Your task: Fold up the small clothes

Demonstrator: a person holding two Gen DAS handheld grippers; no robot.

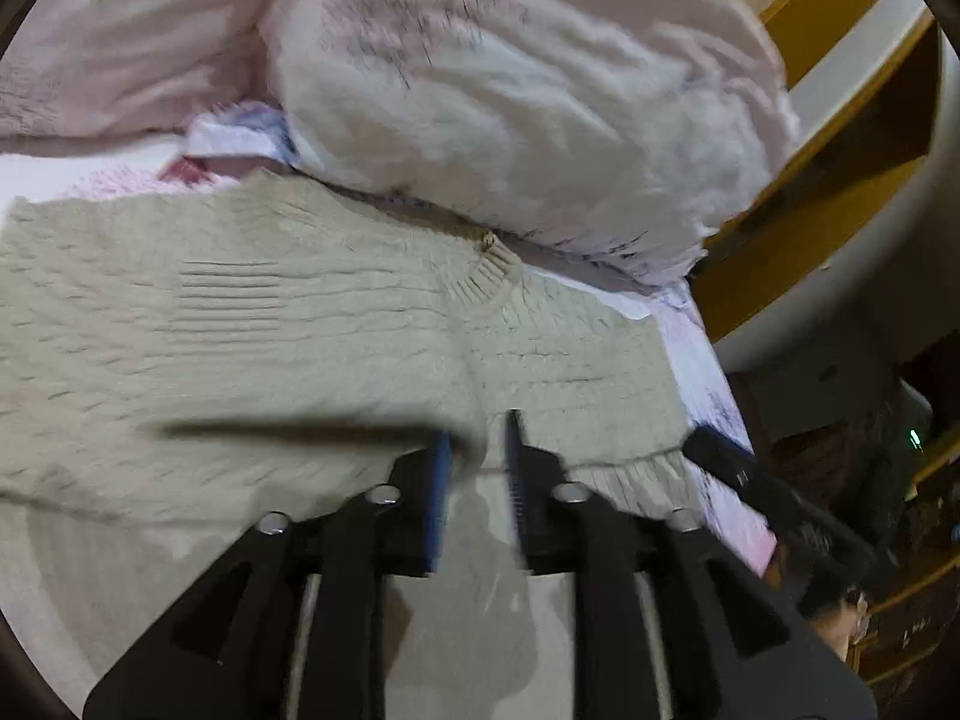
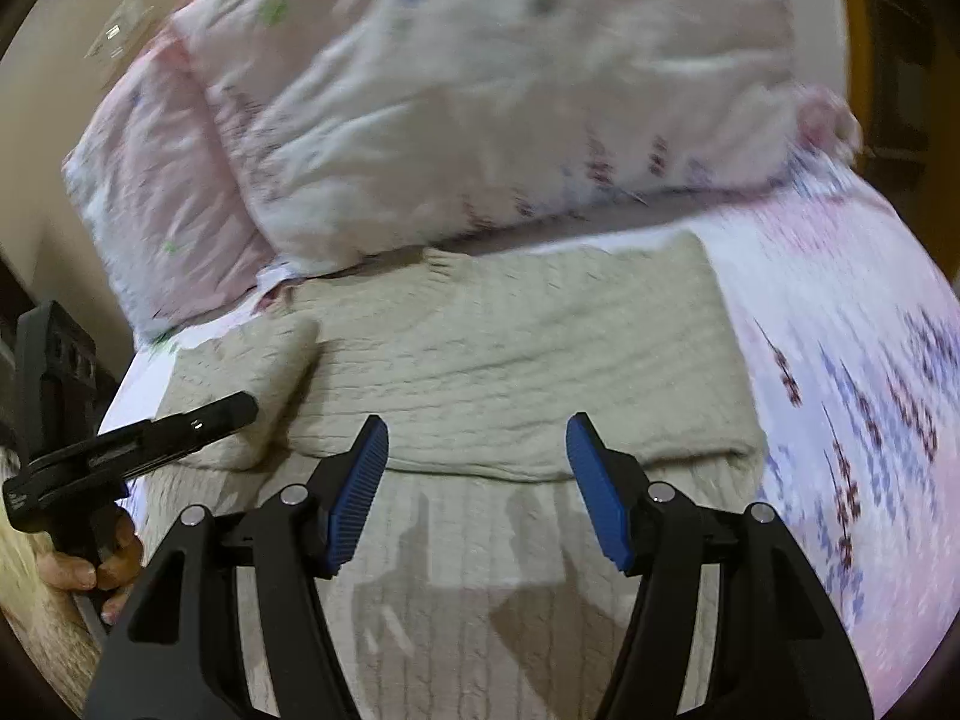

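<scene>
Closest to the lens in the right wrist view, the right gripper hangs with its fingers spread wide and nothing between them, just over the near part of the beige knit sweater. The left gripper has its fingers parted only narrowly; no cloth sits between the blue pads, so it's released too. The sweater lies flat on the bed, with a sleeve already folded in on the left.

What could go sideways, I reckon: chunky knit is thick and springy, so that folded sleeve may flop back open if either gripper drags across it. A narrow left opening could also pinch just the top layer, so the fold comes up lopsided. And the sweater's far edge sits tight against the pink quilt, so a far grab might snag bedding as well.

View differences: the right camera shows the left gripper from outside, the hand holding it, and the folded sleeve. The left camera misses all that but gets the ribbed collar with its little button, plus the wooden bed frame far right.
</scene>
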